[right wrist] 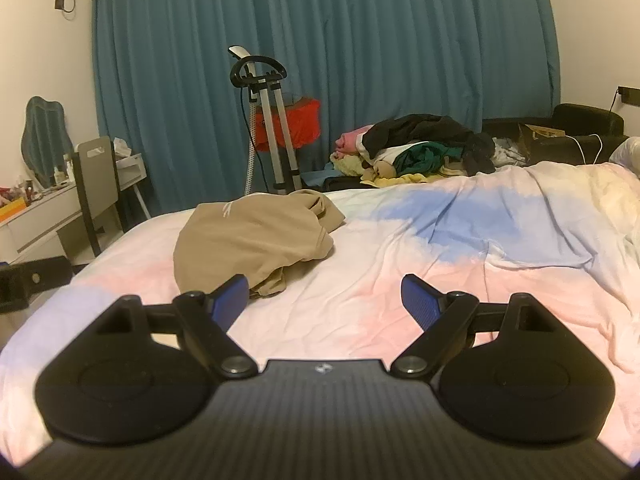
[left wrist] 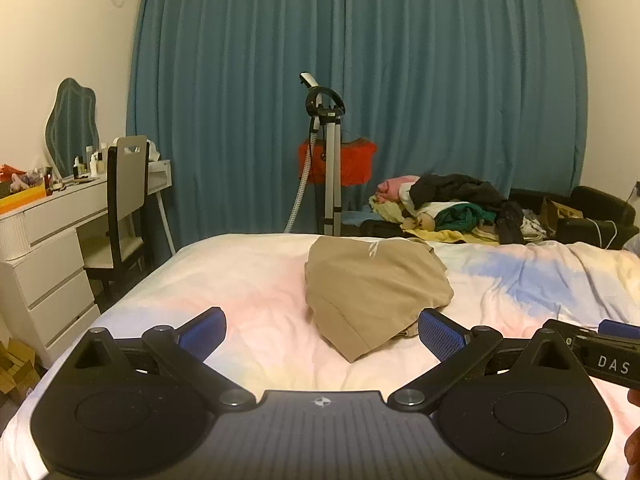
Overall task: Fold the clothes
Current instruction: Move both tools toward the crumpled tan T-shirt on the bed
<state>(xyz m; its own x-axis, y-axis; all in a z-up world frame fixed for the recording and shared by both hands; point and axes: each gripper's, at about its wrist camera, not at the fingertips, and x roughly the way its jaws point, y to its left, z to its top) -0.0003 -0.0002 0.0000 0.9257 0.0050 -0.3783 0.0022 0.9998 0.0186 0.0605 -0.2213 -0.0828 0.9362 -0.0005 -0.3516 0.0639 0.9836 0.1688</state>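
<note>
- The tan cotton garment (left wrist: 372, 284) lies in a compact, partly doubled-over heap on the pastel pink-and-blue bed cover (left wrist: 248, 280), near the far edge of the bed; its lower corner points toward the grippers.
- The left gripper (left wrist: 322, 330) hovers just short of that corner, fingers spread wide, holding nothing.
- The right gripper (right wrist: 324, 300) is likewise released and empty; its left blue pad (right wrist: 228, 296) sits just beside the heap's near edge.
- Judgement: the heap fits either a loosely finished fold or a garment awaiting one; the pictures do not settle which.
- Any grasp would call for an edge or corner pinched cleanly, without catching the cover beneath.
- A mixed pile of dark, green and yellow clothes (left wrist: 448, 208) lies beyond the bed, before the teal curtain (left wrist: 400, 80).
</note>
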